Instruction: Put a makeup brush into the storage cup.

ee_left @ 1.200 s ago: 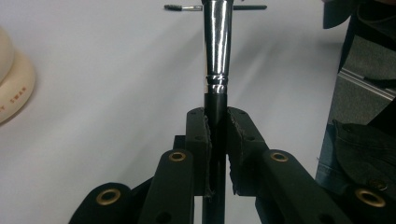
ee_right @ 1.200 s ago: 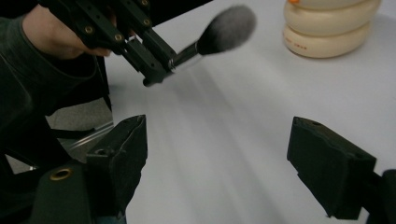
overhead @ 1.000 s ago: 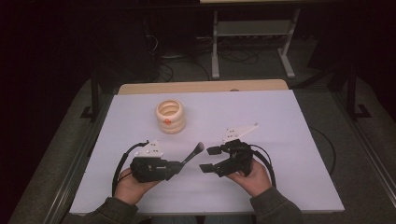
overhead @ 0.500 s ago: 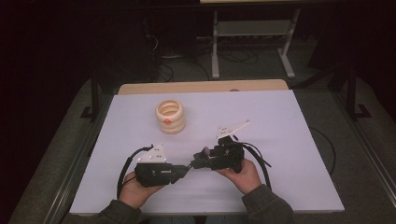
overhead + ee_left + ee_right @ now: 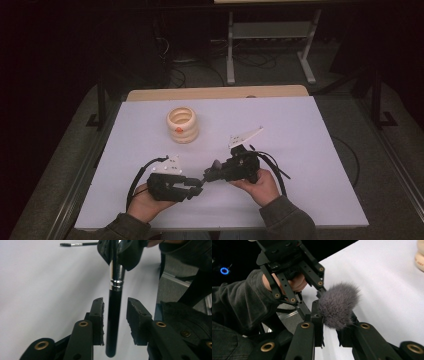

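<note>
A dark room surrounds my white table (image 5: 310,150), where a stacked ring toy (image 5: 182,124) stands well apart from my hands. From above, my left gripper (image 5: 192,186) and right gripper (image 5: 210,175) meet tip to tip.

In the left gripper view, the makeup brush (image 5: 113,315) handle stands between my jaws, which have just been opening and stand clear of it; a spoolie (image 5: 78,244) lies beyond.

In the right gripper view, my jaws have just been closing and clamp the brush beneath its grey bristles.

A table (image 5: 310,150) with a pale lilac-white top and a bare wooden strip along its far edge carries the things. On it stand stacked cream rings (image 5: 182,125), and a spoolie (image 5: 75,244) lies on it.
</note>
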The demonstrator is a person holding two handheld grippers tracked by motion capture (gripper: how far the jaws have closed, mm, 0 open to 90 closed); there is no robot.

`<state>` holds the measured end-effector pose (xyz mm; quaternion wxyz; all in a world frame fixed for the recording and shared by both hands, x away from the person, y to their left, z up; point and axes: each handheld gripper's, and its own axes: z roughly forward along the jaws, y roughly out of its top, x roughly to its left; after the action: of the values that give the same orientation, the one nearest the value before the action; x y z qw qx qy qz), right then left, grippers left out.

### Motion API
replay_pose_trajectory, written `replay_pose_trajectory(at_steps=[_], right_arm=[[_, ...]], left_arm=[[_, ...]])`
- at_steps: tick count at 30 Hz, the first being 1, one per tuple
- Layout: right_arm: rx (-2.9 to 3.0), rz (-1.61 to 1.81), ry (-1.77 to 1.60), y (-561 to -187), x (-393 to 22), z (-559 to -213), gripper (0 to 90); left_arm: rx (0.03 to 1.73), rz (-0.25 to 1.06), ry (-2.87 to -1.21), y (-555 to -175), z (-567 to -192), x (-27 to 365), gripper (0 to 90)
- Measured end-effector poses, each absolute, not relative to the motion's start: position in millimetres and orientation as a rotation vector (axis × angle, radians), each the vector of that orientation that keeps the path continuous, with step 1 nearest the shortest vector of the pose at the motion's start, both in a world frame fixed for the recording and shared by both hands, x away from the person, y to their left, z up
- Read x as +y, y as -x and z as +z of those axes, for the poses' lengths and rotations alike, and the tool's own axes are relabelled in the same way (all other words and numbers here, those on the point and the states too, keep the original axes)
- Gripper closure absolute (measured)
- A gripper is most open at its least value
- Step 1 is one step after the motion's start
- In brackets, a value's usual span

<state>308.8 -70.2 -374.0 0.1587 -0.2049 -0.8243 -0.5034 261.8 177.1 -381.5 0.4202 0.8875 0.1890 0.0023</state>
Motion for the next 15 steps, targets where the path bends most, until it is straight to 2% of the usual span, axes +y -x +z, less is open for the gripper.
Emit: replay_pose_trajectory(at_steps=[5, 8, 11, 12, 14, 15], right_arm=[[-2.458, -1.378, 0.534, -303.9, -61.1, -367.8, 76.5], [-2.475, -1.374, 0.52, -302.4, -59.0, -366.3, 76.4], [-2.5, -1.381, 0.5, -299.8, -58.4, -366.2, 75.3], [-2.501, -1.372, 0.511, -298.3, -59.2, -365.3, 73.7], [-2.508, -1.396, 0.516, -298.0, -61.0, -364.9, 57.5], [-2.514, -1.395, 0.537, -297.9, -63.0, -364.5, 54.7]], left_arm=[[0.455, 0.009, -2.262, -262.8, -378.7, 170.2, 67.4], [0.44, 0.01, -2.287, -261.9, -377.3, 166.3, 77.8], [0.436, 0.002, -2.293, -262.8, -377.2, 164.6, 78.9], [0.444, 0.003, -2.286, -262.6, -376.7, 164.2, 79.0], [0.446, 0.009, -2.283, -264.0, -375.5, 164.6, 79.1], [0.454, 0.007, -2.272, -264.6, -375.5, 164.6, 79.2]])
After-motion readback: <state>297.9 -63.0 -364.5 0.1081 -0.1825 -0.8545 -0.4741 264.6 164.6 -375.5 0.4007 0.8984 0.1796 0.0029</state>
